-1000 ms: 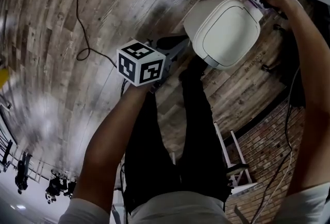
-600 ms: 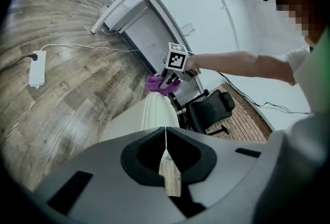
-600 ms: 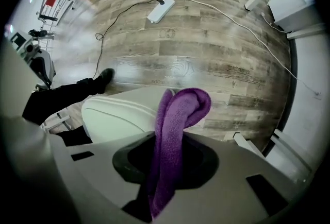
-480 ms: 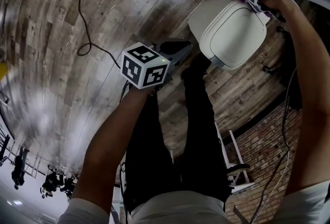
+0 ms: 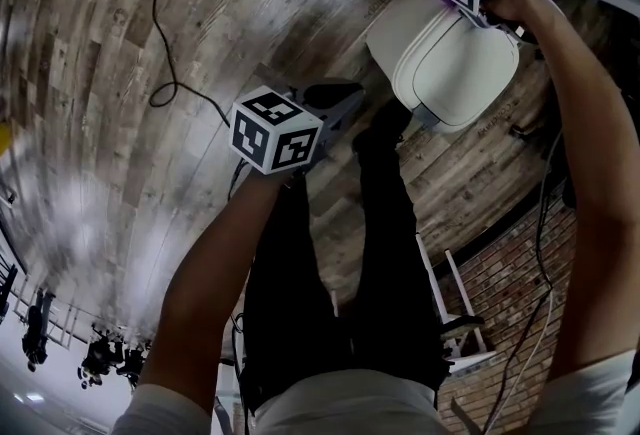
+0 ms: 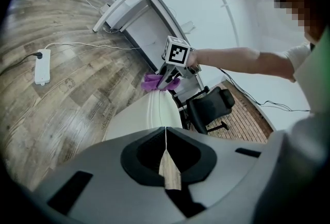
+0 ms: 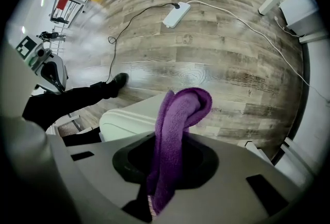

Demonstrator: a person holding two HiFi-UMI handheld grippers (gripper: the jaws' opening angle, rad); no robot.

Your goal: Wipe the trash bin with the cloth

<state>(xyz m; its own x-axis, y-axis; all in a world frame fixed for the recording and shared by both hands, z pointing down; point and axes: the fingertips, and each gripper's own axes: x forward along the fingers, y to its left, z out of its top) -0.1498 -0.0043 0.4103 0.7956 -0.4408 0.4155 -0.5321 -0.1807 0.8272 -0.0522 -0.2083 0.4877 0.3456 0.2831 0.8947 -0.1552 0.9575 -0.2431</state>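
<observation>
Pinching the cloth point(image 7: 178, 130) between its jaws, our right gripper point(image 7: 152, 200) sets it at the far edge of the trash bin point(image 5: 455, 63) lid, so the folded pad, not the jaws, meets the surface. Bin stands on the floor point(image 5: 120, 73) by our feet. Left gripper point(image 6: 165, 151): jaws together, nothing btwn them, held off the bin's near edge, i.e. clear of the wipe path. We judge a lid stroke is in hand.

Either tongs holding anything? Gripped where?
Right tongs clamp the purple cloth by its bunched lower part, folded loop sticking out ahead. Left tongs shut, empty.
</observation>
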